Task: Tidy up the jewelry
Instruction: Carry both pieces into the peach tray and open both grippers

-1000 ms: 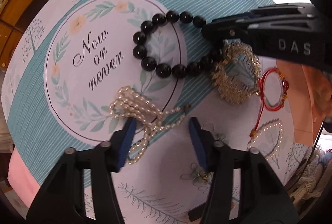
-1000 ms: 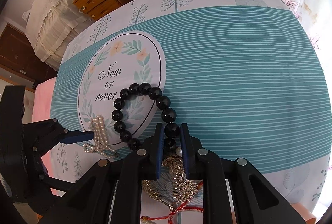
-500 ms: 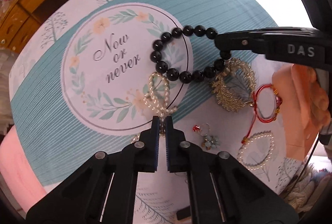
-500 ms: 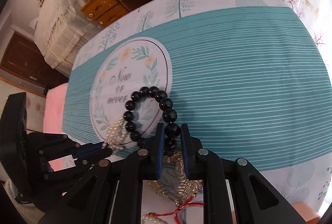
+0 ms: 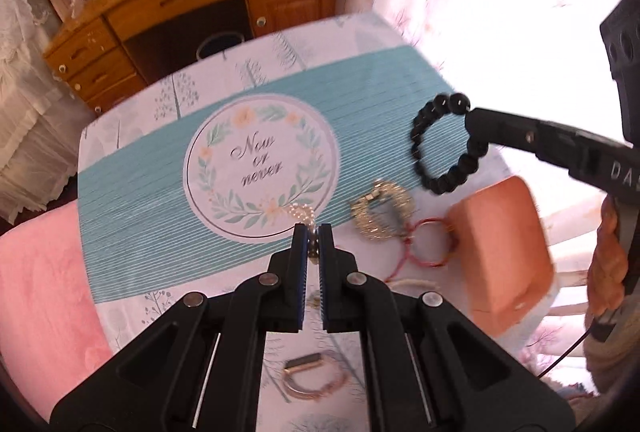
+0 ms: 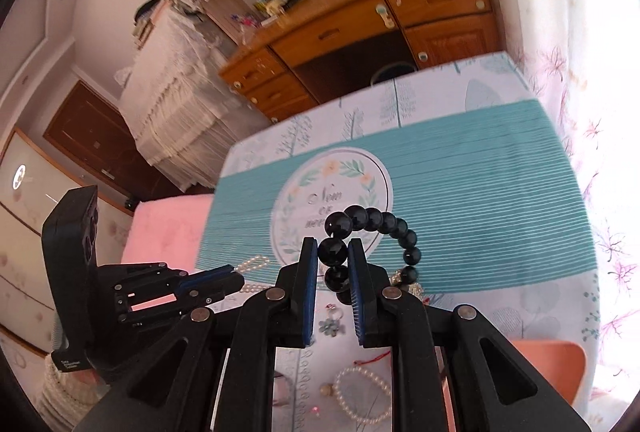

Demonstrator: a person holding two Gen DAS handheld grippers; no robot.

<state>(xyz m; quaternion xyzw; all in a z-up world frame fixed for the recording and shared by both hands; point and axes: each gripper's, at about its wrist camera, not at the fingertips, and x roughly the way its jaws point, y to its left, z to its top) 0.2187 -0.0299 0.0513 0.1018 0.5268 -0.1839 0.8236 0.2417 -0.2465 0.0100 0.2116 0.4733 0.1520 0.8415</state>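
Observation:
My left gripper is shut on a white pearl strand and holds it above the table; in the right wrist view the strand hangs from the left gripper. Off the cloth, a black bead bracelet dangles with my right gripper shut on one of its beads. The left wrist view shows the same bracelet hanging from the right gripper over the teal stripe.
On the tablecloth lie a gold piece, a red ring bracelet, a bangle, a pearl bracelet and small earrings. An orange box stands at the right. A wooden dresser is behind.
The left gripper shut on the pearl strand. Both grippers then rose well above the table, lifting the strand and the black bead bracelet off the cloth.

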